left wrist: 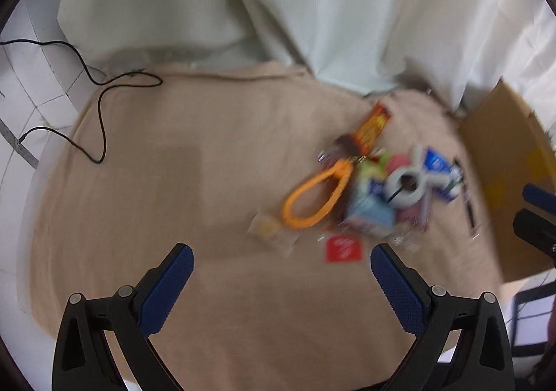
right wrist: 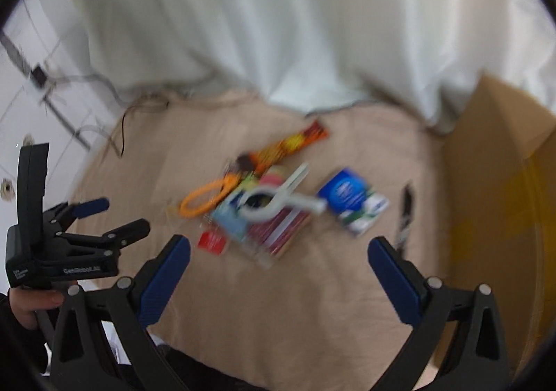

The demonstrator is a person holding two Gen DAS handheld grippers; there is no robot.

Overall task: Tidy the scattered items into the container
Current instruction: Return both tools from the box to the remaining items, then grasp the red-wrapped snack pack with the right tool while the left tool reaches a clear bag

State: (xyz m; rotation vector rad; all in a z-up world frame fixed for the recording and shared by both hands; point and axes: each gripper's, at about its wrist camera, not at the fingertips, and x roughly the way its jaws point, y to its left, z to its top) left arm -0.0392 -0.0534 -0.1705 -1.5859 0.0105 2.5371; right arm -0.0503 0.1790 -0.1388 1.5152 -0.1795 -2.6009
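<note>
The scattered items, among them a white clamp (right wrist: 278, 201), an orange loop (left wrist: 314, 198) and a blue packet (right wrist: 349, 196), are lying in a heap on the beige cloth (left wrist: 194, 161), beside the cardboard box (right wrist: 500, 182). White curtains (right wrist: 278, 19) are hanging behind. Labels are too blurred for reading. The left tool (left wrist: 281, 271) and the right tool (right wrist: 278, 267) are hovering wide open, holding nothing.

Bare beige cloth (left wrist: 173, 182) ahead of both — open passage. Blocked at right by cardboard box (right wrist: 504, 182); clutter pile (right wrist: 264, 203) mid-cloth, curtain (right wrist: 278, 26) behind.
</note>
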